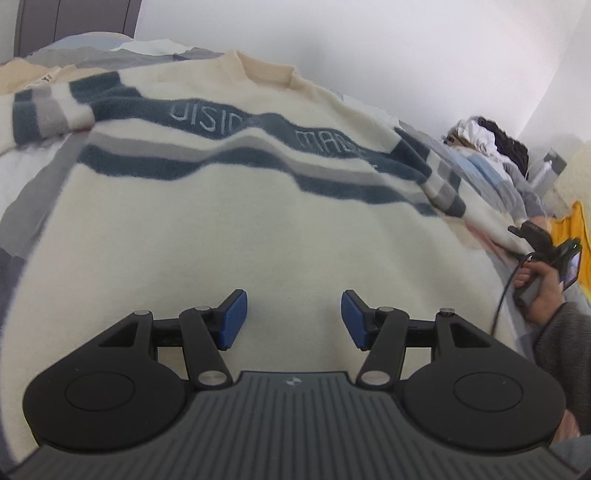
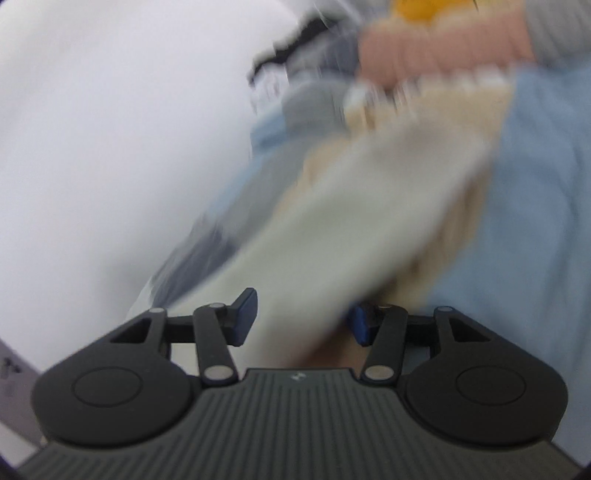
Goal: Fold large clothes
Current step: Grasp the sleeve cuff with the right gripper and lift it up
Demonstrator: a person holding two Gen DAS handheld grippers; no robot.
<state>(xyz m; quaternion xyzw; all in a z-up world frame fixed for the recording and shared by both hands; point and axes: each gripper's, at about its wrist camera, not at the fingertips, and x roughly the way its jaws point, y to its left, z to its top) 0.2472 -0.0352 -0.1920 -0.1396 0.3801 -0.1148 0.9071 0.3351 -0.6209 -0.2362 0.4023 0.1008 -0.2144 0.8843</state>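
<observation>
A large cream sweater [image 1: 236,229] with navy and grey stripes and lettering lies spread flat on the bed, collar at the far side. My left gripper [image 1: 293,319] is open and empty, just above the sweater's lower body. My right gripper [image 2: 301,317] is open with its jaws on either side of a cream sleeve [image 2: 332,221], which runs up and away; this view is blurred by motion. In the left wrist view the right gripper [image 1: 532,236] is at the sweater's right sleeve end, held in a hand.
The bed has a grey and blue cover [image 1: 491,173]. A pile of dark and white clothes [image 1: 491,140] lies at the far right by the white wall. A yellow cloth [image 1: 572,225] lies at the right edge. A headboard [image 1: 74,22] stands far left.
</observation>
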